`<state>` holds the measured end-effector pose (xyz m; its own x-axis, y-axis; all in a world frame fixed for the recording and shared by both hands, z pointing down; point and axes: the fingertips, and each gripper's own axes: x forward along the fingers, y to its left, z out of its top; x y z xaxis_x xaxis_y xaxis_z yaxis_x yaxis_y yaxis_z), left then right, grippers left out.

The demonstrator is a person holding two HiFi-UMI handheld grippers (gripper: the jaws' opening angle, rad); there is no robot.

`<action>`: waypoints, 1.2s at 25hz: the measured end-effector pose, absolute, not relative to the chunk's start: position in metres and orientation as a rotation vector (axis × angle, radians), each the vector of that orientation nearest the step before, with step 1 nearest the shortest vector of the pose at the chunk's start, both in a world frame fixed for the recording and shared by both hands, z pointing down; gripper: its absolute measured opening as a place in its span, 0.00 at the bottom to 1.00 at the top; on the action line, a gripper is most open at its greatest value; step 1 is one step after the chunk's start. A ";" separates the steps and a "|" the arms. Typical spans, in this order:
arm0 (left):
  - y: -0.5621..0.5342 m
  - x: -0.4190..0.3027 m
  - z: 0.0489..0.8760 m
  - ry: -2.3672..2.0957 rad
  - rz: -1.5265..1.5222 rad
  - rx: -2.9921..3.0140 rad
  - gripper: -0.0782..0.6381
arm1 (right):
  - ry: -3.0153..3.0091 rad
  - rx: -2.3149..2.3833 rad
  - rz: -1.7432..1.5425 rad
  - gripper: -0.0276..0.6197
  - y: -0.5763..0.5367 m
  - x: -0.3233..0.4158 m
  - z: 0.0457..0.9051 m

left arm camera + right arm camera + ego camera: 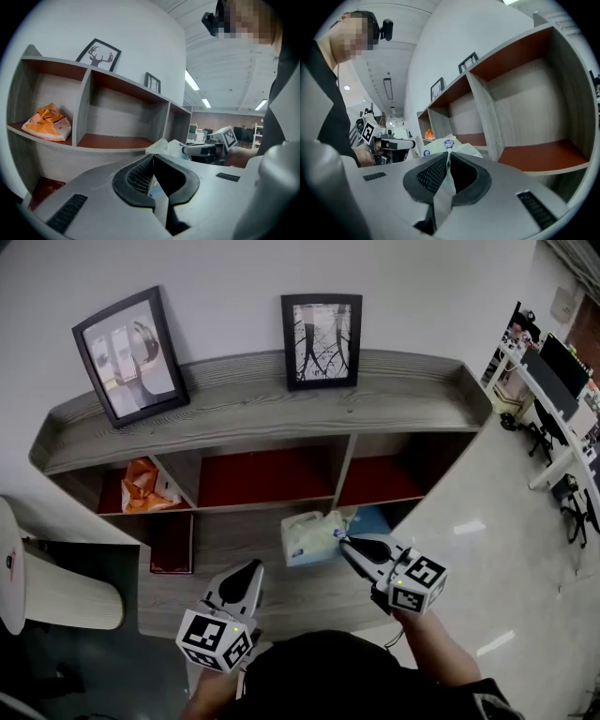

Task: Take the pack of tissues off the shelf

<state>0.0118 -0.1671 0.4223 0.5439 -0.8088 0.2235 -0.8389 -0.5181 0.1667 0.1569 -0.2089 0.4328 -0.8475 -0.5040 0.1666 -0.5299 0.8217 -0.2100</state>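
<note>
While my right tool (343, 542) pinches the pack (307, 538) by a thin wrapper fold, I should draw back slowly, without swinging.
Pack hangs just in front of the shelf (262, 390), outside its compartments. Both tools point nearly level at the shelf; left tool (255, 566) is closed, empty.

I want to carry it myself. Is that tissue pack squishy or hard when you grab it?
Probably squishy: the right gripper holds the pack of tissues just by a pinched fold of its thin wrapper. It is likely light, since that small pinch seems enough to carry it. Hanging from one edge, it may dangle and swing.
</note>
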 end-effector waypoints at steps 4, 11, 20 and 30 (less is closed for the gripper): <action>-0.165 0.008 0.426 -1.390 0.173 2.509 0.13 | -2.898 0.743 0.410 0.09 -0.208 0.134 0.456; -0.159 -0.001 0.429 -1.431 0.194 2.470 0.13 | -2.875 0.687 0.547 0.08 -0.217 0.114 0.509; -0.157 0.001 0.439 -1.430 0.207 2.429 0.13 | -2.762 0.620 0.643 0.09 -0.233 0.092 0.586; -0.148 -0.006 0.452 -1.469 0.241 2.359 0.13 | -2.675 0.540 0.676 0.09 -0.240 0.069 0.637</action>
<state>-0.0056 -0.1479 0.4516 0.4477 -0.8337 0.3232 -0.8933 -0.4009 0.2033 0.0693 -0.2397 0.6368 -0.8742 -0.2776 0.3983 -0.4335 0.8158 -0.3828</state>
